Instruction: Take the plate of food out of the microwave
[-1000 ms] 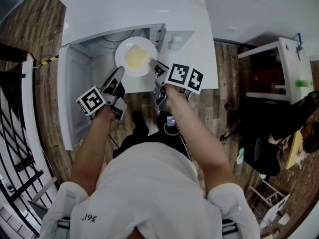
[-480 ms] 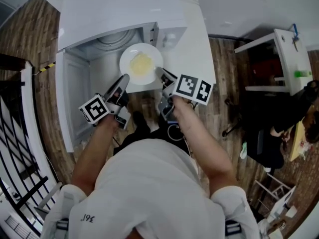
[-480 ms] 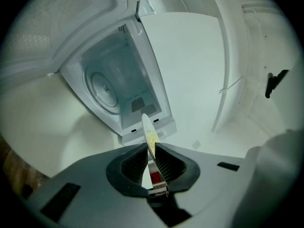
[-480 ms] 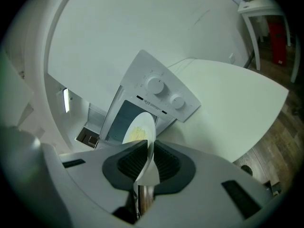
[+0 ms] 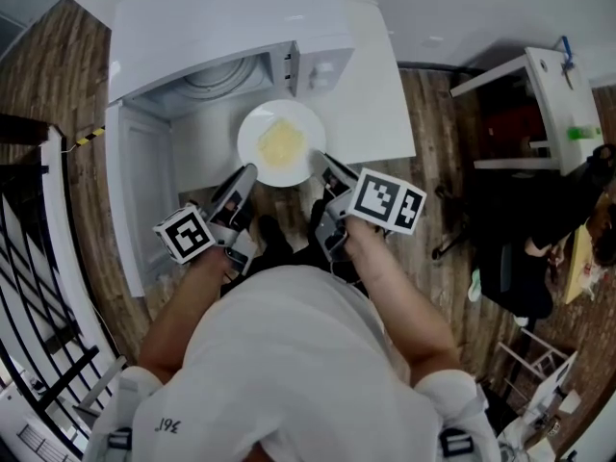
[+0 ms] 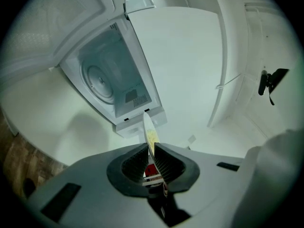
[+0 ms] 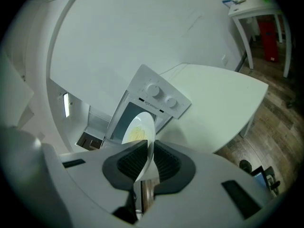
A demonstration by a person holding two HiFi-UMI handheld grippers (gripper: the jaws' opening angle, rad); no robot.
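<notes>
Keep the plate [image 5: 250,131] level and draw both sides back evenly, so the food [image 5: 280,142] does not slide; the plate hangs just outside the microwave [image 5: 231,17], above the front edge of the bench [image 5: 380,104]; the left hand-held gripper [image 5: 246,171] is closing on its near left rim; the right hand-held gripper [image 5: 328,164] pinches the near right rim.

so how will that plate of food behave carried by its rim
Probably stiff: the plate shows no sag though gripped only at its rim, the left gripper's jaws closing on it, the right gripper clamped. Its glossy glaze looks slippery. The food sits uncovered, so tilting might slide it.
</notes>
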